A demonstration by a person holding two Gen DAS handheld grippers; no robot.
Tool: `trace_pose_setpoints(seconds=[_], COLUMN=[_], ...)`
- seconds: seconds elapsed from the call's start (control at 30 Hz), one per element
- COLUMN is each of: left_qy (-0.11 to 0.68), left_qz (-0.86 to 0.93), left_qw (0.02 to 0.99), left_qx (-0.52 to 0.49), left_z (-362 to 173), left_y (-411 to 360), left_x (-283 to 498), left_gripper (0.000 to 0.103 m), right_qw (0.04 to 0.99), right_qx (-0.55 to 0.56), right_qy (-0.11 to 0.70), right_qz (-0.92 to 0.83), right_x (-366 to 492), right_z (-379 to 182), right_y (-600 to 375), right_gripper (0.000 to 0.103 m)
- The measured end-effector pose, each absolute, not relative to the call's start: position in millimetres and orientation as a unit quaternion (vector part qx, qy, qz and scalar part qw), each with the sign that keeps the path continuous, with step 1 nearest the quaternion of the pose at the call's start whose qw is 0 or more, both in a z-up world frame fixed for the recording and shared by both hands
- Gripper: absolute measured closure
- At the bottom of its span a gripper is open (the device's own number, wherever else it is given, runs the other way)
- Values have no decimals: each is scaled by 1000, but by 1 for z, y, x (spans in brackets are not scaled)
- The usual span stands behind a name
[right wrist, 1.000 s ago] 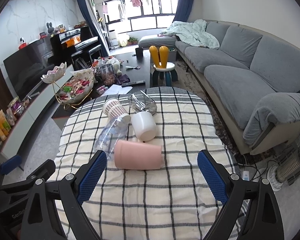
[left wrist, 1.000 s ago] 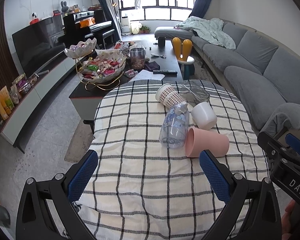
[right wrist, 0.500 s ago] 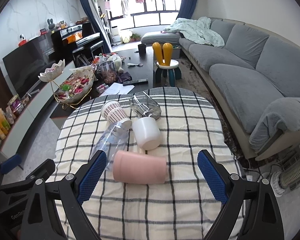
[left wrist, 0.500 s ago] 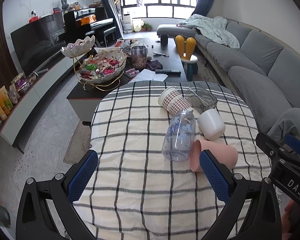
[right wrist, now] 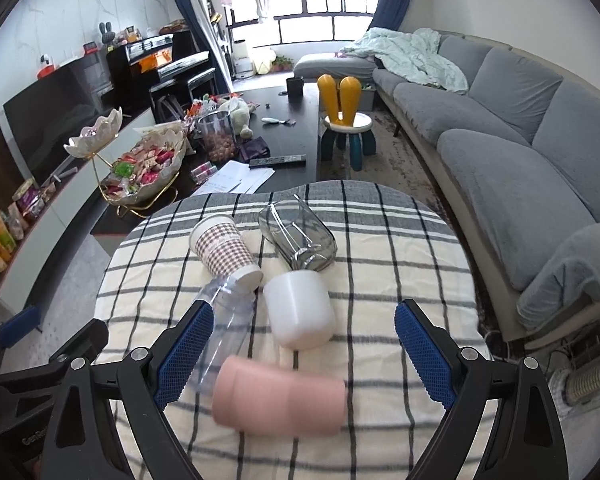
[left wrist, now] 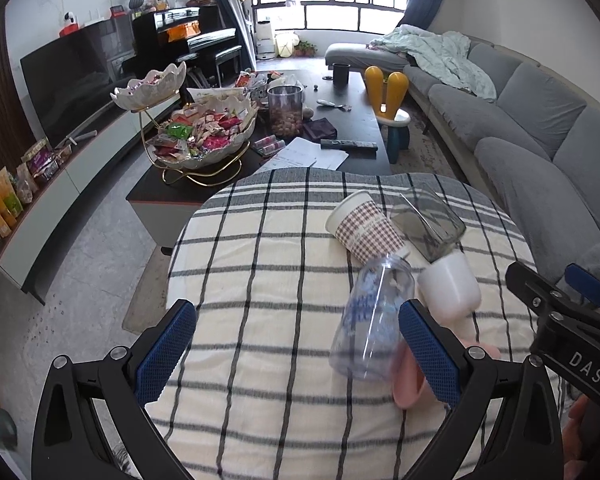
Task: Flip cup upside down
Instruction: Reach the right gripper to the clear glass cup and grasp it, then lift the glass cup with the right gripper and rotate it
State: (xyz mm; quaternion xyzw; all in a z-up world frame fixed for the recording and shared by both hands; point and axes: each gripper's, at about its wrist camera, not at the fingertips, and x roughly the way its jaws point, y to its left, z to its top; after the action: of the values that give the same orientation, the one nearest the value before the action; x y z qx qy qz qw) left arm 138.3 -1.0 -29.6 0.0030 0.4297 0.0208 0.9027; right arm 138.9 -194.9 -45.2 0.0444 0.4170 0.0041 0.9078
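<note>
Several cups lie on their sides on a checked tablecloth (right wrist: 380, 280). A pink cup (right wrist: 280, 398) lies nearest, between the open jaws of my right gripper (right wrist: 300, 352). Behind it lie a white cup (right wrist: 300, 310), a clear plastic cup (right wrist: 224, 332), a patterned paper cup (right wrist: 224, 250) and a dark glass cup (right wrist: 300, 236). My left gripper (left wrist: 296, 350) is open and empty over the cloth, left of the cups. Its right finger hides part of the pink cup (left wrist: 410, 384). The clear cup (left wrist: 374, 316) and the white cup (left wrist: 452, 290) show there too.
The right gripper's body (left wrist: 568, 320) shows at the right edge of the left wrist view. Beyond the round table stand a dark coffee table (right wrist: 284, 132) with a snack bowl (right wrist: 148, 172), a grey sofa (right wrist: 520, 152) and a TV unit (left wrist: 60, 92).
Both grippers have moved forward toward the cups. The pink cup now sits closer, between the right gripper's jaws. The left view has shifted left, putting the cups behind its right finger.
</note>
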Motion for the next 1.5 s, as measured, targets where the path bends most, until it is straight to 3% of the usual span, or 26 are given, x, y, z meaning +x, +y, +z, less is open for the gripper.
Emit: trace_pose_setpoints(seconds=[0.57,1.1,1.37,1.5], left_qy=[444,474,482,482], left_qz=[81,84,82,81], left_qw=[892,876,871,872], left_qx=[-24,-35,-36,-35], left_z=[-60,-93,-102,-101], left_y=[-13,-22,-19,-19], left_x=[224,256,260,259], left_gripper=[0,0,0,0], right_qw=[865,810,798,799], right_qx=[4,-18,-6,4], right_qy=[497,578,594,593], right_qz=[61,99,101,98], right_x=[275,332,339,339], right_z=[-98,-156,-174,-174], right_y=[-195,-190,-189,-193], right_gripper=[11,11,26,28])
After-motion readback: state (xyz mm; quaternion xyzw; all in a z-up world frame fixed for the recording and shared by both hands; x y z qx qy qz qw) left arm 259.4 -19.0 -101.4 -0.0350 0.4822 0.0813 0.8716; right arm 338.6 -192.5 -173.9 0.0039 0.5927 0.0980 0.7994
